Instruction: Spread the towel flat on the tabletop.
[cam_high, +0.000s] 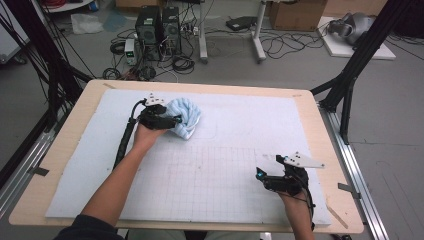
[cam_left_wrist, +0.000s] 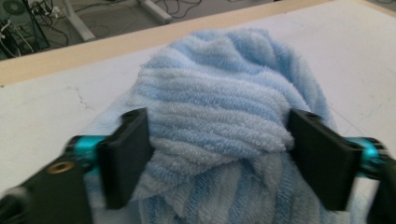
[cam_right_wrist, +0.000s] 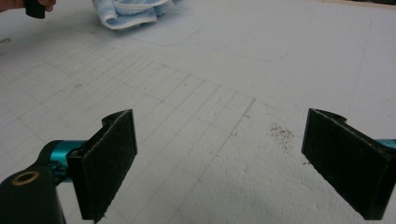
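Resting idle near the tabletop's front right corner, the right gripper (cam_high: 267, 181) holds its jaws wide over bare foam. Toward the far left edge, the left gripper (cam_high: 170, 120) pinches a bunched blue towel (cam_high: 185, 117); its pads appear to bite only the outer folds, which could slip free if lifted. The left gripper view shows that contact, hidden from above.

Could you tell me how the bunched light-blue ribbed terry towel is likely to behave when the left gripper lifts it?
The light-blue ribbed terry towel lies in soft folds, so it will probably sag and unfurl rather than hold its shape. Its looped pile looks grippy, so slipping from the left gripper, whose pads press into its sides, seems unlikely. It looks light, and loose edges may drag on the white foam mat.
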